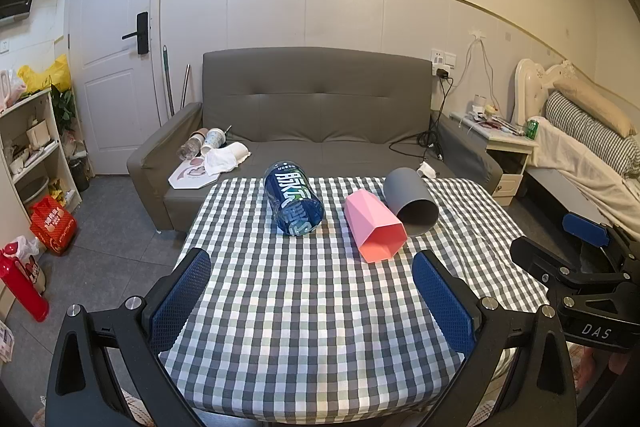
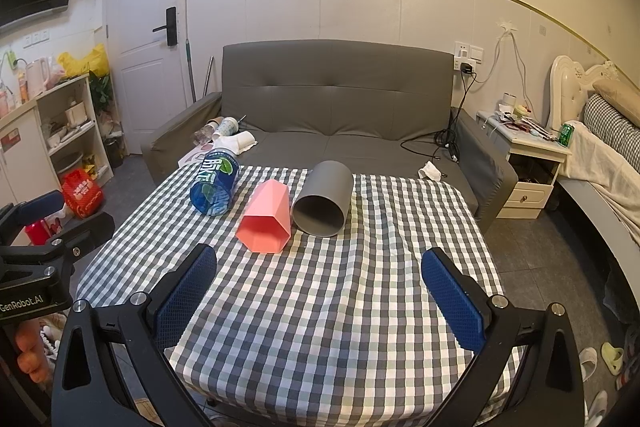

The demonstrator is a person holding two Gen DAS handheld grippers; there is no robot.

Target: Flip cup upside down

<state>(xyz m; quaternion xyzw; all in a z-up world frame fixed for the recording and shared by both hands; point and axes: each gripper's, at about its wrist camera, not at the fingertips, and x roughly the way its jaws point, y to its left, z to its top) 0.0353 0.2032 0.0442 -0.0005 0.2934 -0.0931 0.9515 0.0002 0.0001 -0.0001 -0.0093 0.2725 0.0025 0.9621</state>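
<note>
Cups are lying on their sides on the table with the grey-and-white checked cloth [image 1: 304, 307]: a blue printed plastic cup [image 1: 294, 203], a pink faceted plastic cup [image 1: 374, 229] and a plain grey round cup [image 1: 410, 201]. All three are resting in the far half of the cloth with their open mouths turning toward the near side. The pink cup and the grey cup are touching each other; the blue cup is lying apart from them, to the left.

The left gripper [image 1: 312, 301] is hovering low over the near part of the table, pointing forward at the cups, its blue-padded jaws standing wide apart and gripping nothing. The right gripper [image 2: 320, 303] is hovering beside it at a similar height, its jaws also wide apart and empty.

Between the grippers and the cups the cloth is lying bare. Behind the far table edge a grey sofa [image 2: 336, 99] is standing close.
</note>
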